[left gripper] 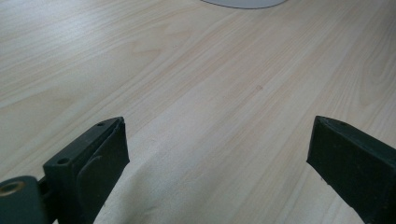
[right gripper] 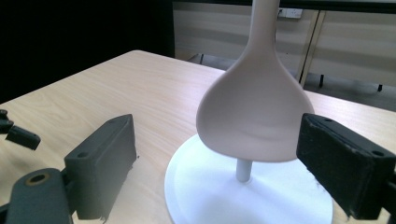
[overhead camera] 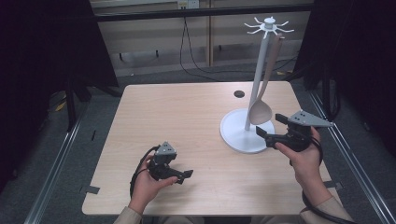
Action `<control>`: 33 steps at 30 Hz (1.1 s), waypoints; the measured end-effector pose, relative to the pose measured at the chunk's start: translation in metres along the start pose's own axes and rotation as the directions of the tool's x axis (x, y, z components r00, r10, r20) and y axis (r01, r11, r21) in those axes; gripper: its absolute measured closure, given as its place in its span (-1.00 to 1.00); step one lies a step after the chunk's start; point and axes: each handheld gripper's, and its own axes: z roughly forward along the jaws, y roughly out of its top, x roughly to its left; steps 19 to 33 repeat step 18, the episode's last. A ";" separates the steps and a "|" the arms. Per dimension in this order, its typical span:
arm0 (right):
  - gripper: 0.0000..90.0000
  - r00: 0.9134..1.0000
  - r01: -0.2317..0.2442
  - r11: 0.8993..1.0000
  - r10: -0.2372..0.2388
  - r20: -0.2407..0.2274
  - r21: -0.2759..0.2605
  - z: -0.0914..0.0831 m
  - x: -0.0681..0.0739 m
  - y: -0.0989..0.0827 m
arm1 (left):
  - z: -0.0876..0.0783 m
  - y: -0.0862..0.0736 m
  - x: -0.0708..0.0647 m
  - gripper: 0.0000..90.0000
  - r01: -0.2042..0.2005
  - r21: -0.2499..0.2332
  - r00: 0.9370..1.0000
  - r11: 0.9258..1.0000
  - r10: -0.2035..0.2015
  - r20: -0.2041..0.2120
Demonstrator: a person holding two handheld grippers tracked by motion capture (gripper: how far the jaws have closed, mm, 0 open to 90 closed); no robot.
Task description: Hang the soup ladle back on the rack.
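As spoon bowl (right gripper: 252,116) hangs between wide-open right gripper (right gripper: 233,158) jaws: close gently, lift off hook. Left gripper (left gripper: 219,154) gapes empty over surface (left gripper: 196,84).

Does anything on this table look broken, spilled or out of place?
Nothing stands out. The spoon hangs from the white stand, which stands upright on the table. Both grippers, left and right, are open with nothing between their jaws.

Counter (overhead camera: 187,121): pale wood, fine grain streaks. Stand (overhead camera: 236,135): white base, pole and hooks. Spoon (overhead camera: 259,112): beige-pink. Gripper fingers (right gripper: 100,163): matte black. Top plates (overhead camera: 309,119): grey. Backdrop curtains (overhead camera: 46,42): black.
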 end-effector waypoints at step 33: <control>-0.74 1.000 -0.011 1.000 0.011 -0.005 0.025 -0.005 0.010 -0.036 | 0.001 0.001 -0.001 -0.89 0.004 -0.005 1.000 1.000 -0.005 -0.003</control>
